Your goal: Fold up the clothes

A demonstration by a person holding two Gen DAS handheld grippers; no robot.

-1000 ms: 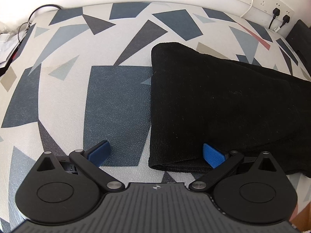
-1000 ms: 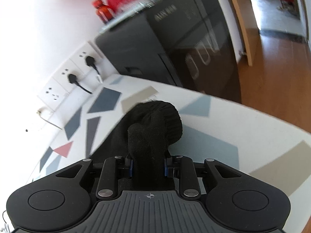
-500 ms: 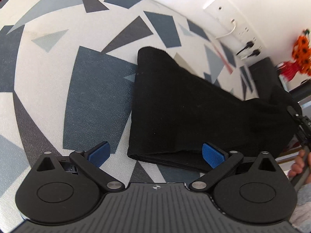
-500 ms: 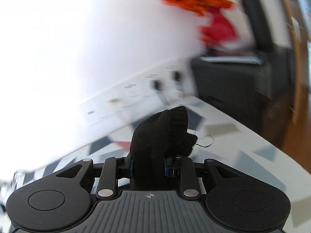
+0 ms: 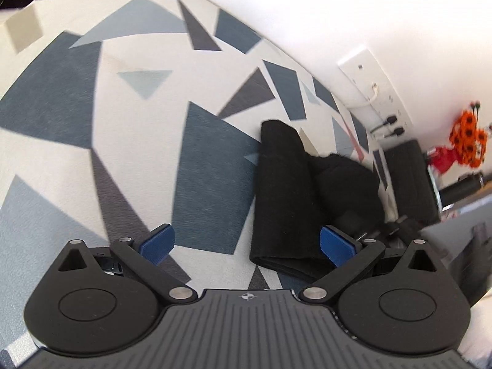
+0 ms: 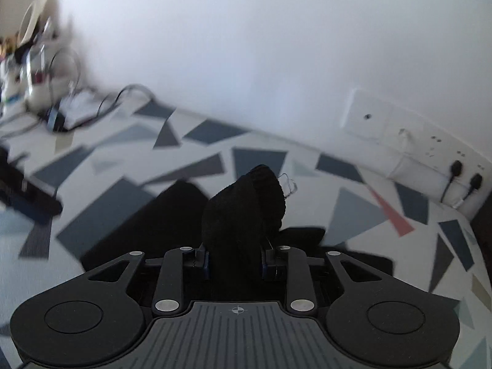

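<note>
Your left gripper (image 5: 246, 244) hangs with its blue pads spread wide, nothing between them. Under the left pad (image 5: 157, 244) there's bare patterned tabletop (image 5: 92, 123), and that open surface runs far out to your left and ahead. Moving right, the black garment (image 5: 286, 203) lies on the table as a long folded strip, its near folded edge sitting just ahead of your right pad (image 5: 336, 246), its far end reaching toward the wall sockets (image 5: 373, 92).

Over to your right gripper (image 6: 235, 259): it's clamped tight on a bunched end of the black garment (image 6: 246, 209), lifted clear above the rest of the cloth on the table. Clutter and cables (image 6: 61, 110) crowd the far left corner; plugged sockets (image 6: 461, 172) line the wall to the right.
</note>
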